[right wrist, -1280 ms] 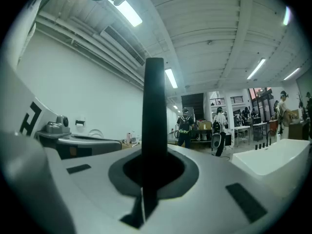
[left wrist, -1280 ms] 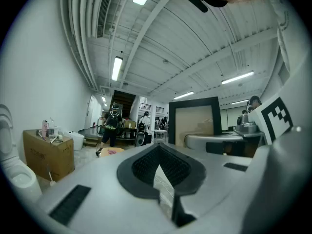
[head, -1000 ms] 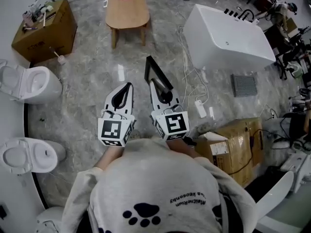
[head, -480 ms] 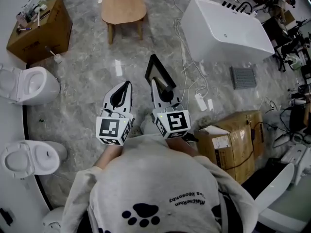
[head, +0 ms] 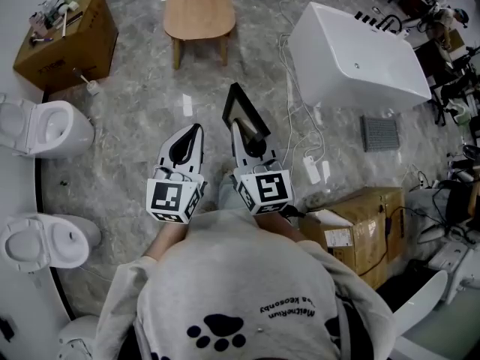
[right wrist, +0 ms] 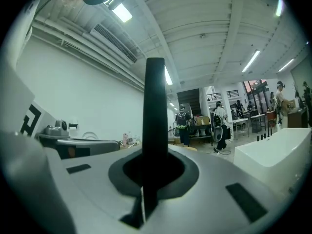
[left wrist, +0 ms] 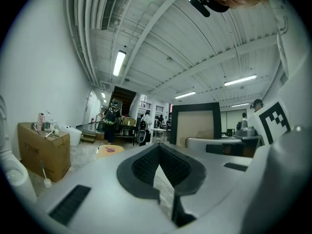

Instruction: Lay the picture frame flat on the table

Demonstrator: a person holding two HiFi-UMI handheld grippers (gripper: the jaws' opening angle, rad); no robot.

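Still unchanged: frame [head: 244, 111] clamped edgewise in my right gripper [head: 239, 128] jaws, projecting beyond their tips; left gripper [head: 196, 132] jaws shut, empty.

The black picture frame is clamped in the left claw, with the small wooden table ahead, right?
Wrong claw: the picture frame is clamped in the right claw; the left claw is shut on nothing. The right gripper view shows its black edge between the jaws. The wooden table is ahead.

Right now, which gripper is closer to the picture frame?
Right. The right gripper is clamped on the picture frame; the left gripper is shut and empty beside it, not touching.
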